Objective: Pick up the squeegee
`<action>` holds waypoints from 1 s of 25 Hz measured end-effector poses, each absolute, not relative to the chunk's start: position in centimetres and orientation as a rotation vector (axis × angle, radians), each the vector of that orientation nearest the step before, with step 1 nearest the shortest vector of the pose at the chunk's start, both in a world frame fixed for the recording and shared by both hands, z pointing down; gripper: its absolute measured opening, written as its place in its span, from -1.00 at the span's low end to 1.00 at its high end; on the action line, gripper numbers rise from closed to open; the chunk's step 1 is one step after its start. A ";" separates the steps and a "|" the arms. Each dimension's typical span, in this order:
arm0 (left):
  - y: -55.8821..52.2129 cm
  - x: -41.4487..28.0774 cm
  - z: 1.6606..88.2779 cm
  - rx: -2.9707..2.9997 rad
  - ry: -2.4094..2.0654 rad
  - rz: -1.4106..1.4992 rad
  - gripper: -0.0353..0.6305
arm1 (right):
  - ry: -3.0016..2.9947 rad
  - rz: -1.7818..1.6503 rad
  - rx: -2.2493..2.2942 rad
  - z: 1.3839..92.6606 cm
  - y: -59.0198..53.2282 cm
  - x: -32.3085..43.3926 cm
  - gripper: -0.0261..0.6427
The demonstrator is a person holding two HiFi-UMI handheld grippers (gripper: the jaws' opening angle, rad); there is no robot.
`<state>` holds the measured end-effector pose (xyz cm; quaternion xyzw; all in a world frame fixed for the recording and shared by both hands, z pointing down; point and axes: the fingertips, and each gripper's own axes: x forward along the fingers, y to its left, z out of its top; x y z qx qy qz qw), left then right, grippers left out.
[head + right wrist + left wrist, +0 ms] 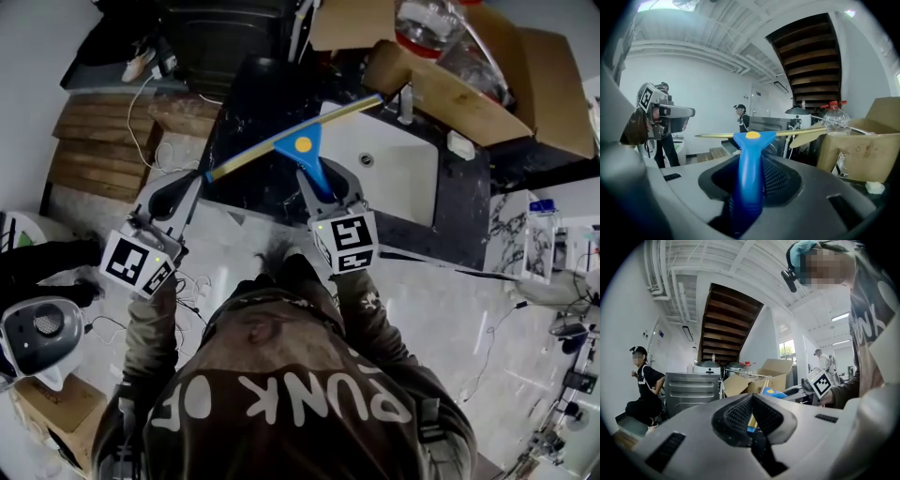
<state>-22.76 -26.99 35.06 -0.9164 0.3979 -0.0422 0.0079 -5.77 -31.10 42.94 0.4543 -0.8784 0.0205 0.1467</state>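
The squeegee point(302, 147) has a blue handle with a yellow dot and a long brass-coloured blade. It hangs in the air over the black counter point(246, 178), blade slanting up to the right. My right gripper point(328, 187) is shut on its blue handle. In the right gripper view the handle of the squeegee point(747, 164) runs up between the ribbed pads of my right gripper point(749, 176). My left gripper point(173, 195) is off to the left, apart from the squeegee, pads together with nothing in them. In the left gripper view the pads of my left gripper point(751, 401) meet, and the squeegee point(771, 392) shows beyond.
A white sink point(403, 159) sits in the black counter. Cardboard boxes point(469, 94) and a clear plastic bottle point(427, 23) stand behind it. Wooden steps point(98, 145) lie at the left. Cables trail on the pale floor point(225, 281). A person in black point(644, 385) sits by a metal cabinet point(691, 390).
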 end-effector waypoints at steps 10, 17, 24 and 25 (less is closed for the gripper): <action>-24.2 -20.2 34.3 -2.826 1.278 -0.153 -0.88 | -2.608 -0.035 1.322 39.6 -27.6 -1.7 -0.50; -20.5 -15.9 33.2 -2.777 1.333 -0.167 -0.88 | -2.703 -0.121 1.258 37.8 -24.0 2.6 -0.50; -14.9 -11.5 33.3 -2.733 1.386 -0.215 -0.88 | -2.806 -0.150 1.195 36.5 -19.3 6.5 -0.50; -14.1 -11.0 33.3 -2.727 1.396 -0.222 -0.88 | -2.819 -0.150 1.190 36.3 -18.7 6.9 -0.50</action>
